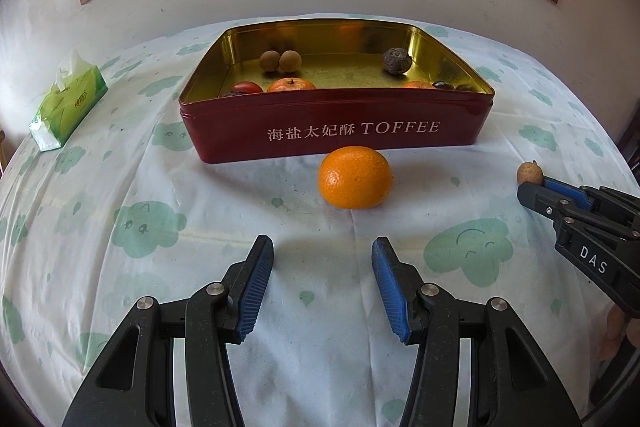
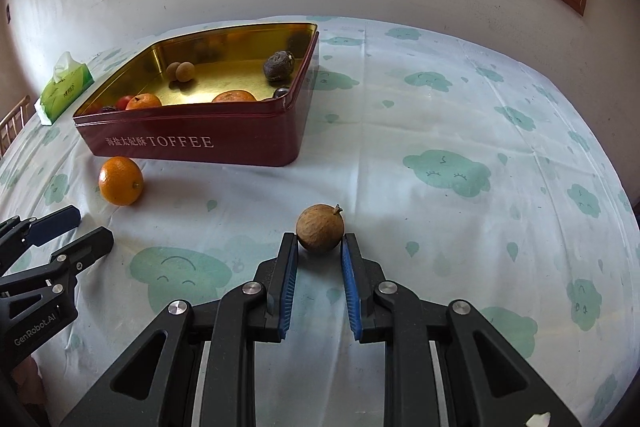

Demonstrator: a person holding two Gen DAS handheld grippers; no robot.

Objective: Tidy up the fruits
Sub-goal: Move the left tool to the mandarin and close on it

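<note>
1. Left wrist view: the left hand-held gripper (image 1: 322, 259) hangs over the cloud-printed cloth of the surface (image 1: 168, 195) with its blue pads spread apart and nothing between them.
2. An orange (image 1: 355, 177) lies on the cloth ahead of those fingertips, apart from them, and just in front of the red toffee tin (image 1: 332, 131).
3. The tin stands open. Inside it, two longans (image 1: 279, 61) lie side by side at the back left, a dark wrinkled fruit (image 1: 397, 60) lies at the back right, and tangerines (image 1: 291, 84) show above the near wall.
4. At the right edge, the right hand-held gripper (image 1: 536, 187) reaches in with a small brown longan (image 1: 529, 172) at its tip.
5. A green tissue pack (image 1: 68, 103) lies on the cloth, well left of the tin.
6. Right wrist view: the right hand-held gripper (image 2: 320, 239) is clamped on the small brown longan (image 2: 320, 227), which is pinched between the fingertips, its stem end pointing up and right.
7. The red toffee tin (image 2: 200, 143) stands to the upper left, with the orange (image 2: 121, 180) just before its near wall.
8. The left hand-held gripper (image 2: 80, 227) enters at the left edge with its fingers parted, near the orange but not touching it.
</note>
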